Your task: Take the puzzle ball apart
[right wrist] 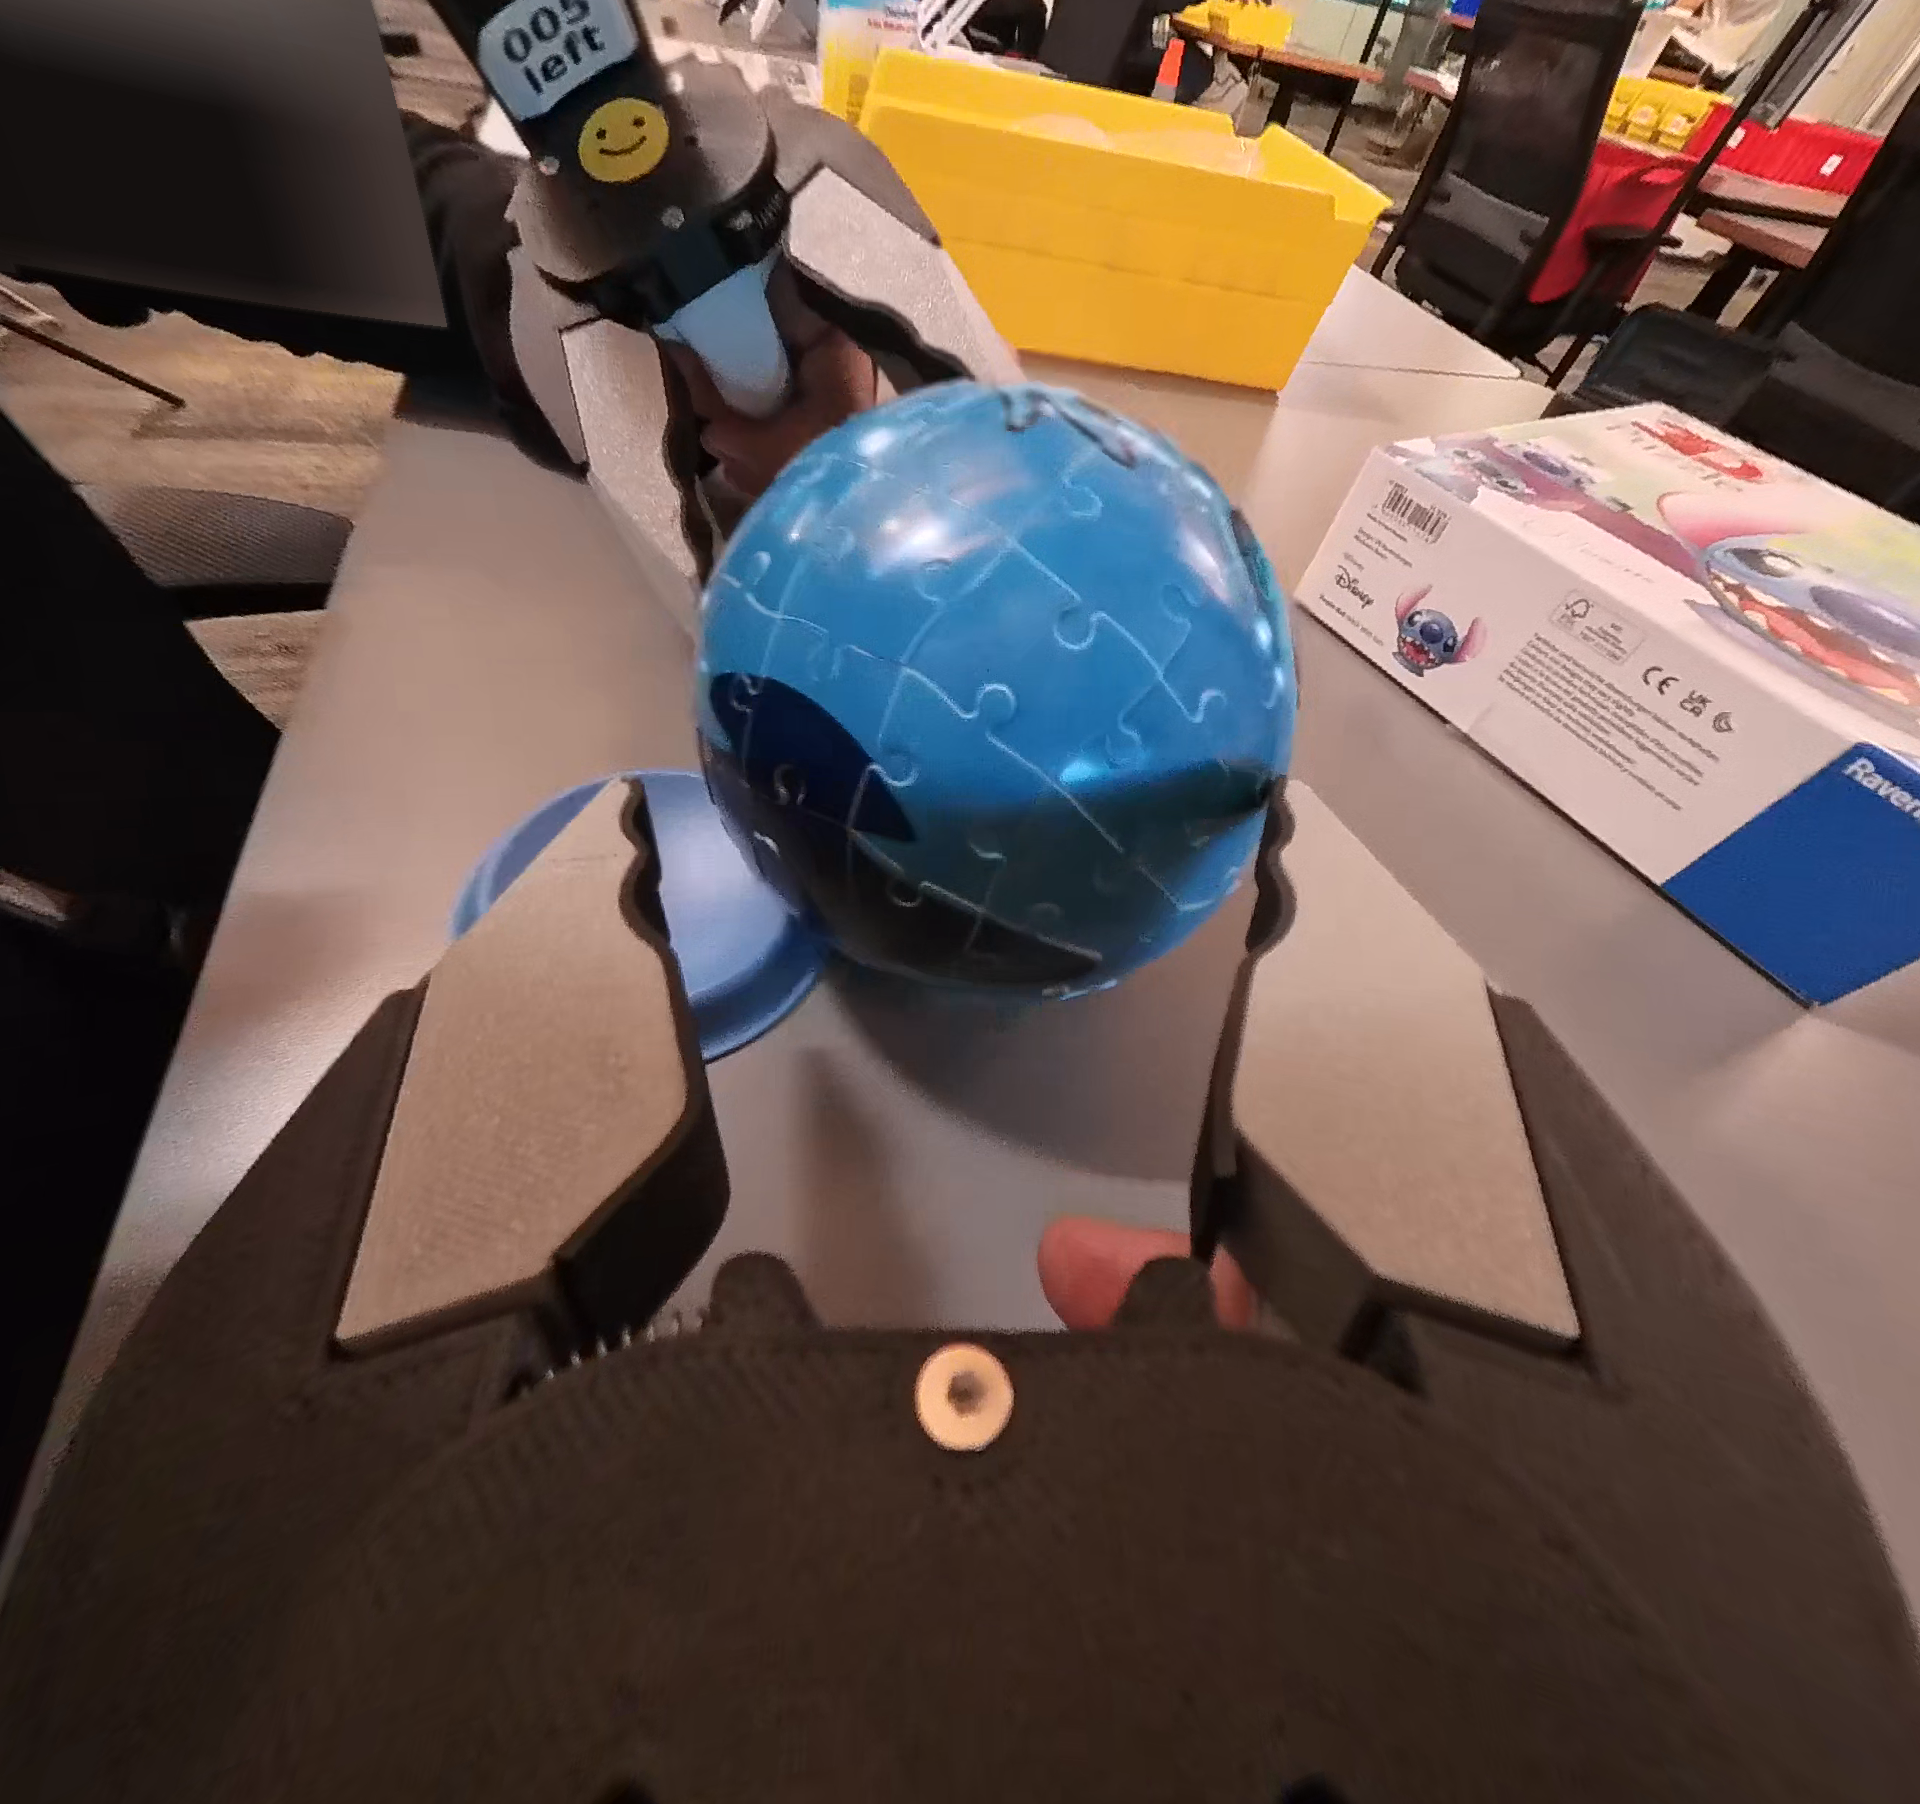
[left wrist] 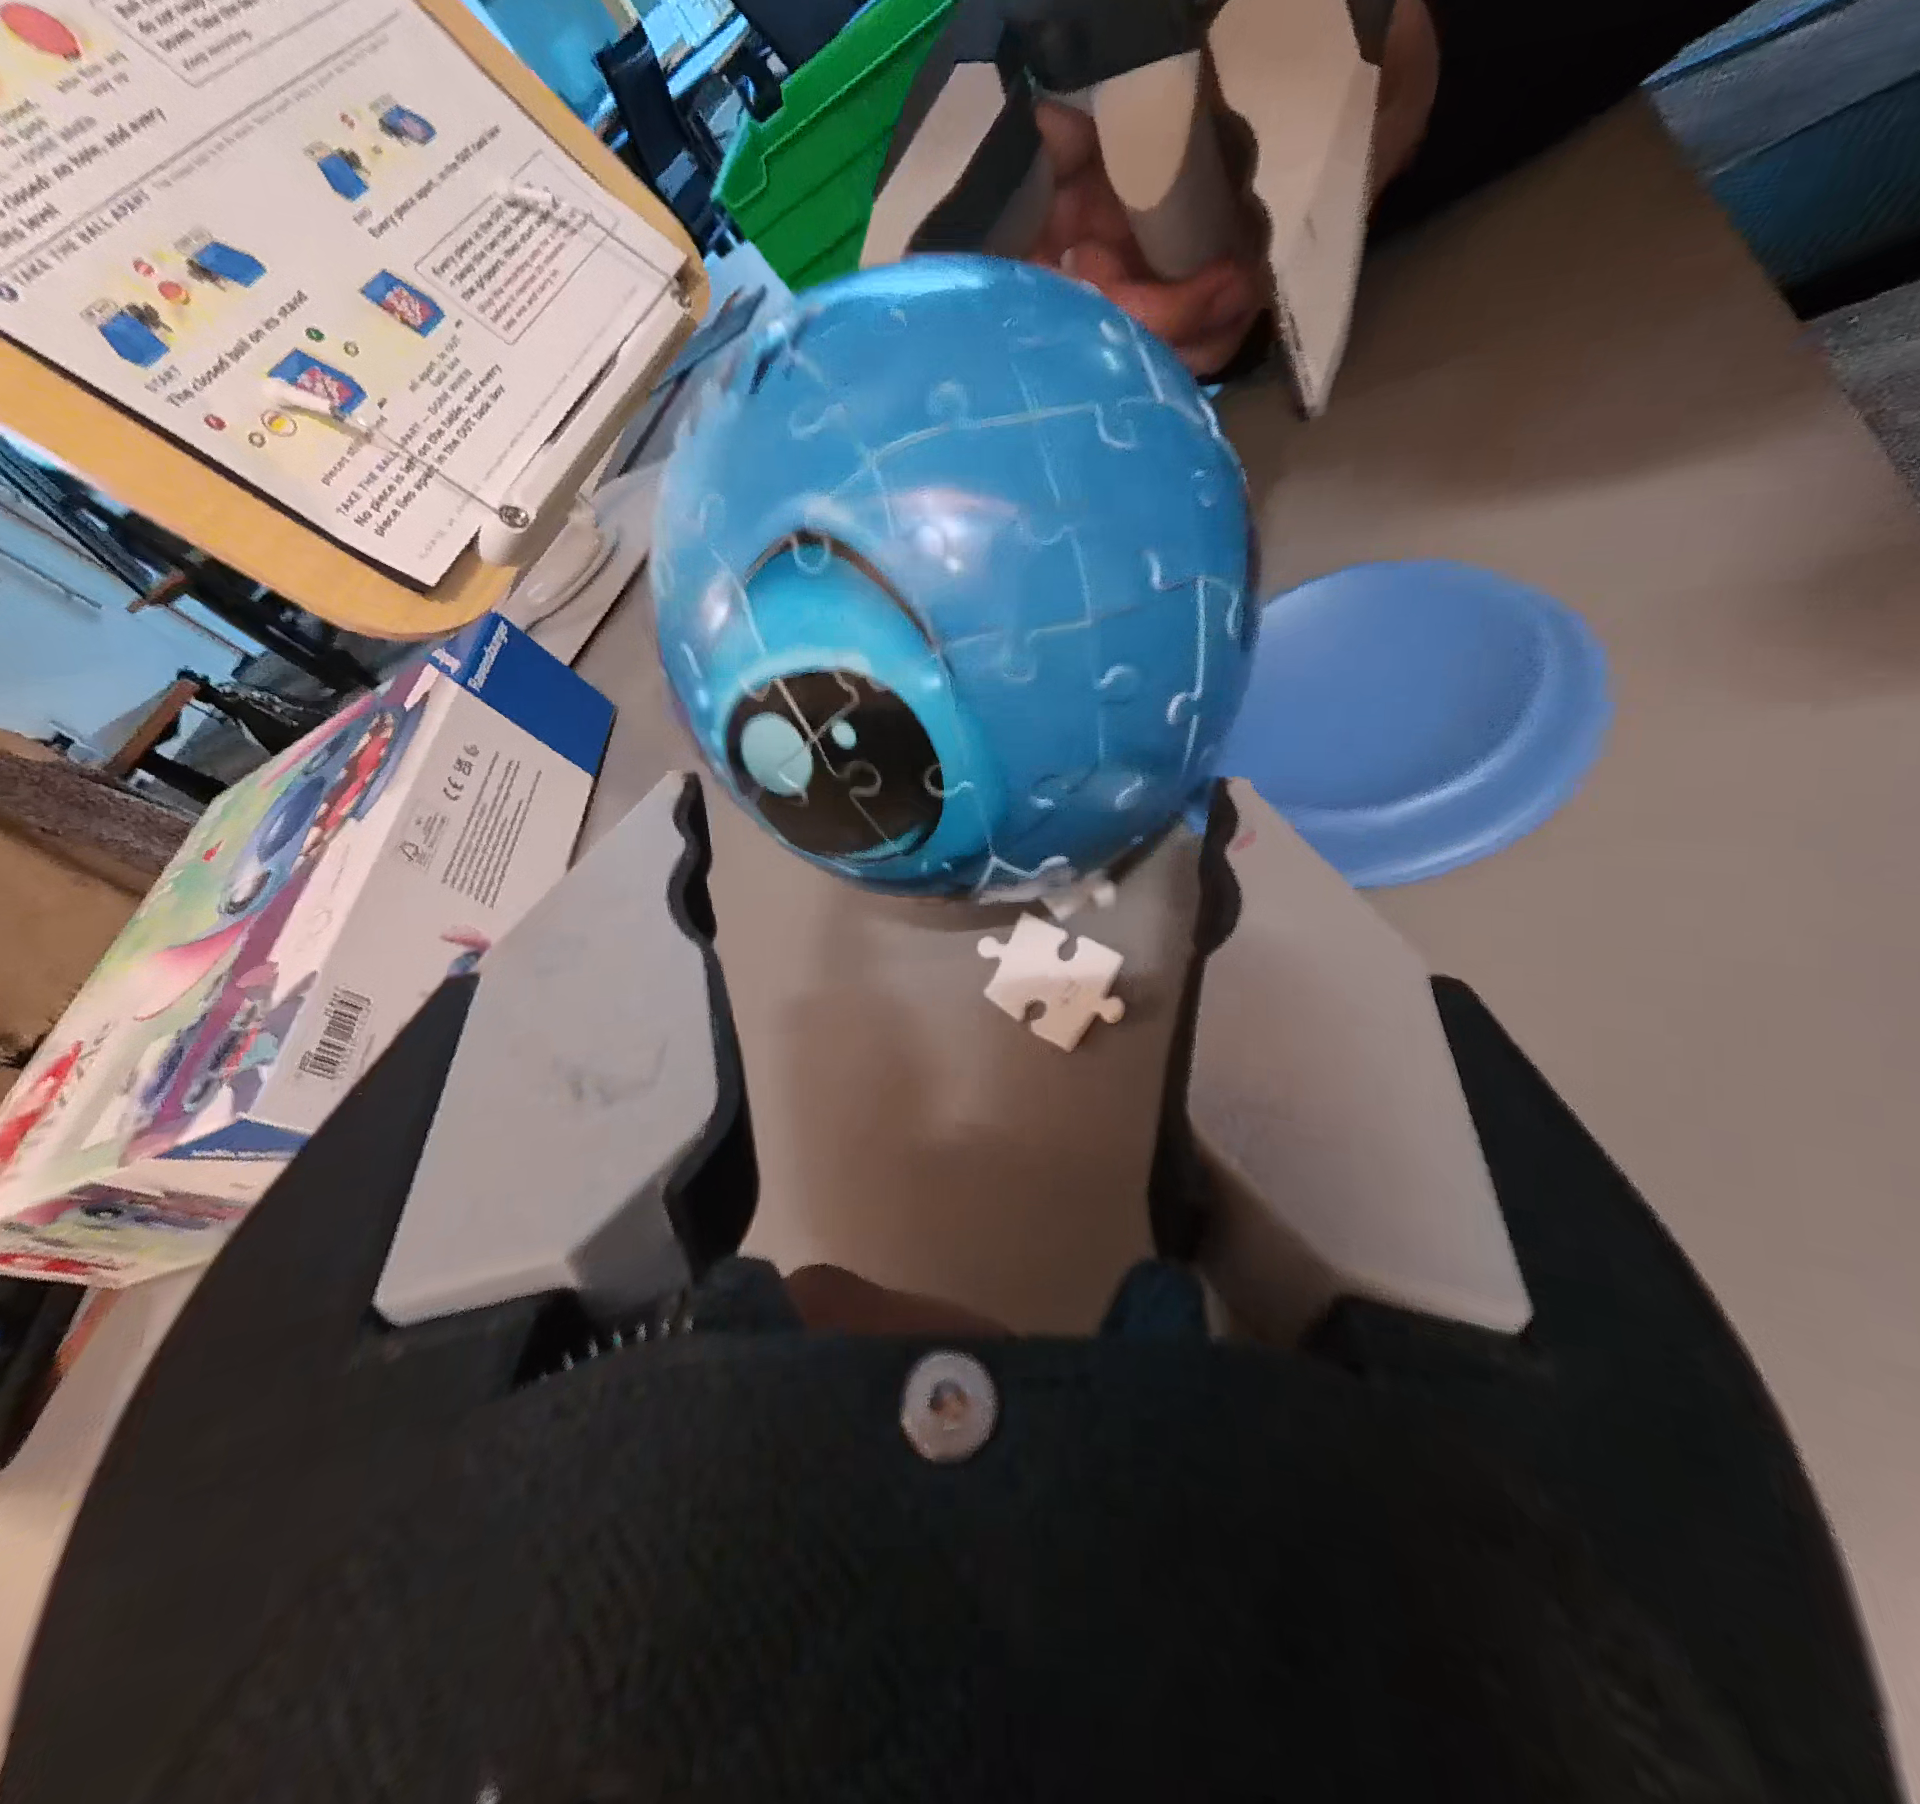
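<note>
The left gripper [left wrist: 956, 809] and the right gripper [right wrist: 951, 819] both stand wide open at frame centre, flanking the ball [left wrist: 951, 575]. Contact cannot be confirmed. A white piece [left wrist: 1055, 991] lies just below the ball.

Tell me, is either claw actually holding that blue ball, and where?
Hard to tell. The left gripper and right gripper are both open, fingertips flanking the puzzle ball low on its sides from opposite directions; no clear clamp shows.

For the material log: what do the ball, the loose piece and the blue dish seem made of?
Ball: likely glossy hard plastic; sharp highlights on its curved interlocking pieces.
Loose piece: plain white and matte on the side showing; plastic or card, unclear.
Dish: smooth moulded plastic, satin; uniform blue, rounded rim.
</note>
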Tool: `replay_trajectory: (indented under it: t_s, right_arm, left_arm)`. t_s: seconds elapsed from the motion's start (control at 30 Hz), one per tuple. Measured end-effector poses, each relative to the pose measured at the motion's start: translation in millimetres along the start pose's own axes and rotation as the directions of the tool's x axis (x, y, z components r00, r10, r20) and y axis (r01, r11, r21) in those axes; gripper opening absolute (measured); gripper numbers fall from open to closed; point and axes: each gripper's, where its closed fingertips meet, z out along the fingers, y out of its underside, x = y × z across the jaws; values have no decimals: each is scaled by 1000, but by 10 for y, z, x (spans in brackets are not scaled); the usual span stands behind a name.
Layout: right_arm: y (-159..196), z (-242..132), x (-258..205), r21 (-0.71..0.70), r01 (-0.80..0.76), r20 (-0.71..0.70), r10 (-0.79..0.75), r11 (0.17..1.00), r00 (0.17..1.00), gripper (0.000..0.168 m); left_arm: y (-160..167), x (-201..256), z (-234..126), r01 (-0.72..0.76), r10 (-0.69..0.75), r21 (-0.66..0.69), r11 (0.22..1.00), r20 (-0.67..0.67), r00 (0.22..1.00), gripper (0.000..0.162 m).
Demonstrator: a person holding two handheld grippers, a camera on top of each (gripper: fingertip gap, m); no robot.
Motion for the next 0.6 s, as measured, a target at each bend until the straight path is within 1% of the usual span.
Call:
replay_trajectory:
  t_s: [0.17, 0.23, 0.3, 0.43, 0.6]
  right_arm:
    - [71, 117, 206, -70, -14, -77, 9, 997, 997, 107]
    - [57, 148, 285, -78, -23, -83, 16, 997, 996, 107]
    - [11, 178, 357, -71, -65, -66, 61, 995, 996, 107]
    - [-182, 243, 556, -42, -210, -24, 209, 977, 978, 107]
    - [-420, 361, 810, -90, -317, 4, 319, 944, 948, 107]
  left_arm:
    - [47, -125, 121, 87, -88, -21, 996, -31, 996, 93]
    - [73, -196, 151, 107, -107, -23, 994, -23, 994, 93]
    - [94, -266, 163, 168, -169, -17, 986, -29, 985, 93]
    - [78, -458, 143, 340, -338, 33, 940, -52, 940, 92]
    - [65, -708, 106, 513, -511, 82, 854, -55, 858, 91]
